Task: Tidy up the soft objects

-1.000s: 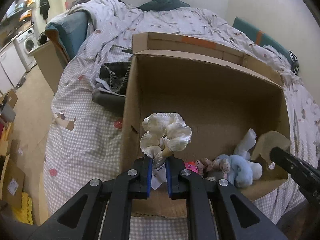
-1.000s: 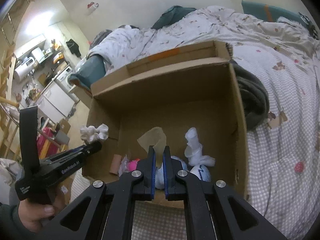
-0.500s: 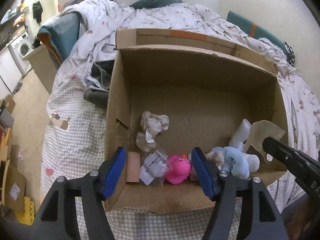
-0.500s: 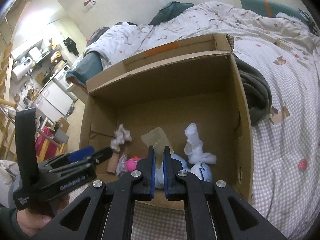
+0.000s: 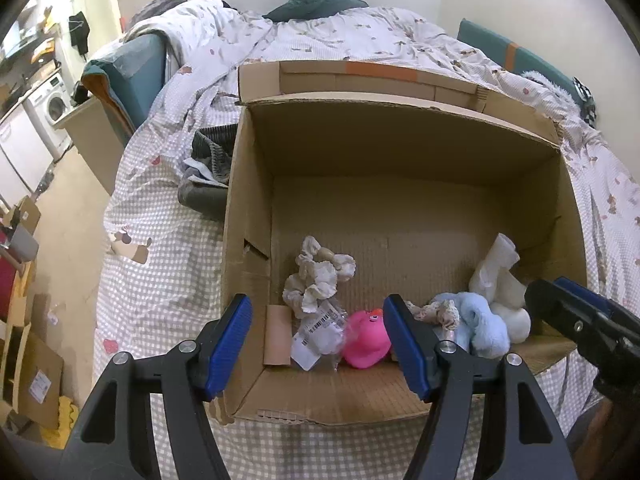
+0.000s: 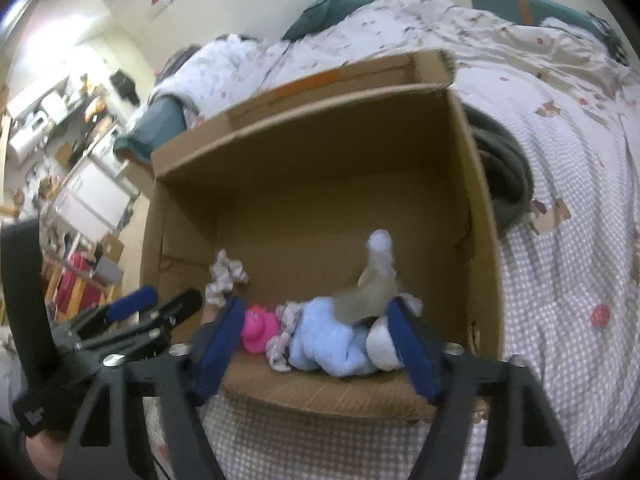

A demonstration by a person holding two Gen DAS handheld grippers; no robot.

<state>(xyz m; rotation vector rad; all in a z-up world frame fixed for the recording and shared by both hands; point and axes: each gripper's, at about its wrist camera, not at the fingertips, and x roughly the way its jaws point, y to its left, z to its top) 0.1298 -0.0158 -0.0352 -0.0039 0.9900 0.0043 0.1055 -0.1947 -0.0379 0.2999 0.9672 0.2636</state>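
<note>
- Left view: my left tongs (image 5: 318, 344) have sprung apart; the cream scrunchie (image 5: 316, 278) they held now lies in the cardboard box (image 5: 248, 216), dropped off
- Right view: my right tongs (image 6: 316, 340) have just been opening, releasing the beige cloth (image 6: 366, 294) onto the blue plush (image 6: 332, 342); both hands free

1 box (image 5: 248, 216) on 1 bed (image 5: 360, 40). In the box – 1 cream scrunchie (image 5: 318, 276), 1 pink duck (image 5: 366, 338), 1 blue plush (image 5: 482, 322), 1 white sock (image 5: 498, 276), 1 lace scrunchie (image 5: 434, 309), 1 cardboard tube (image 5: 277, 334), 1 clear tagged bag (image 5: 320, 330), 1 tan cloth (image 6: 368, 294) – approx. 8 items. 2 grippers: left (image 5: 318, 346), right (image 6: 316, 338).
</note>
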